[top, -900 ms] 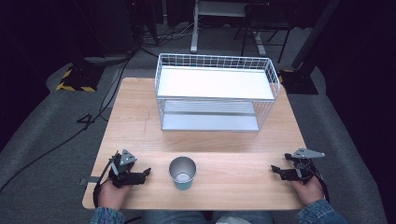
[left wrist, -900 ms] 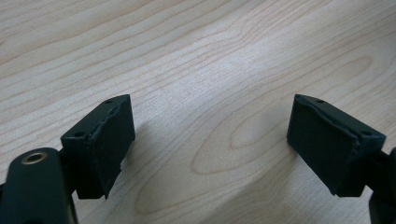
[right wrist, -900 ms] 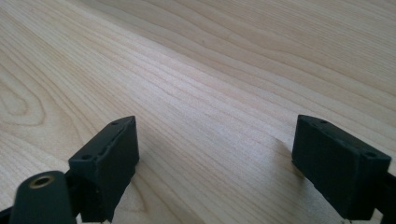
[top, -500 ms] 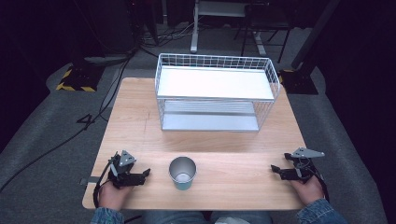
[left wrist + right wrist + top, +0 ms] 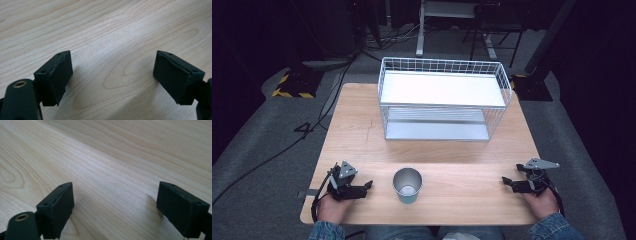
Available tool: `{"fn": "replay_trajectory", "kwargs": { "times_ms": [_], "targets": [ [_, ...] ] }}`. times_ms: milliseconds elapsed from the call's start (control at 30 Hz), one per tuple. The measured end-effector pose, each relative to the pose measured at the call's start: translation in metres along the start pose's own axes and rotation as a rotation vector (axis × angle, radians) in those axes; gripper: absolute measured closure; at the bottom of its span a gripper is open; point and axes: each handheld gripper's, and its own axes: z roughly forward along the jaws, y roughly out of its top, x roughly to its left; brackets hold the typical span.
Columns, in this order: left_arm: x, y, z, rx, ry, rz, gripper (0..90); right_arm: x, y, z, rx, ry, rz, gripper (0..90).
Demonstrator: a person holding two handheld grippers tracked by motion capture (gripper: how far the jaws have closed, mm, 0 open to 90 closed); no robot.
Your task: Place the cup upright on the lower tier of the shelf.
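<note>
Open tabletop, 2 obstacles
Bare table (image 5: 462, 150) lies between cup (image 5: 407, 185) and wire rack (image 5: 443, 100); both sides of the cup are clear.

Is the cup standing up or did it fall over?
Standing up. The cup sits on the table with its round open mouth facing up.

Metal cup (image 5: 407, 184) stands on wooden table (image 5: 357, 125), before two-tier wire rack (image 5: 443, 99), between left gripper (image 5: 364, 187) and right gripper (image 5: 508, 183).
</note>
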Motion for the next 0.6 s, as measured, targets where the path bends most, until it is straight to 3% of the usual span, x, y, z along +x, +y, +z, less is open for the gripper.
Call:
{"fn": "replay_trajectory", "kwargs": {
  "times_ms": [100,300,600],
  "targets": [
    [-0.002,-0.001,-0.001,-0.001,0.001,-0.018,18.3,0.0,0.0,0.0,0.0,0.0,0.0,15.0],
    [-0.002,-0.001,-0.008,0.014,0.02,-0.006,23.9,0.0,0.0,0.0,0.0,0.0,0.0,14.9],
    [-0.023,0.002,-0.029,-0.043,-0.009,0.003,25.1,0.0,0.0,0.0,0.0,0.0,0.0,15.0]
  ]
}}
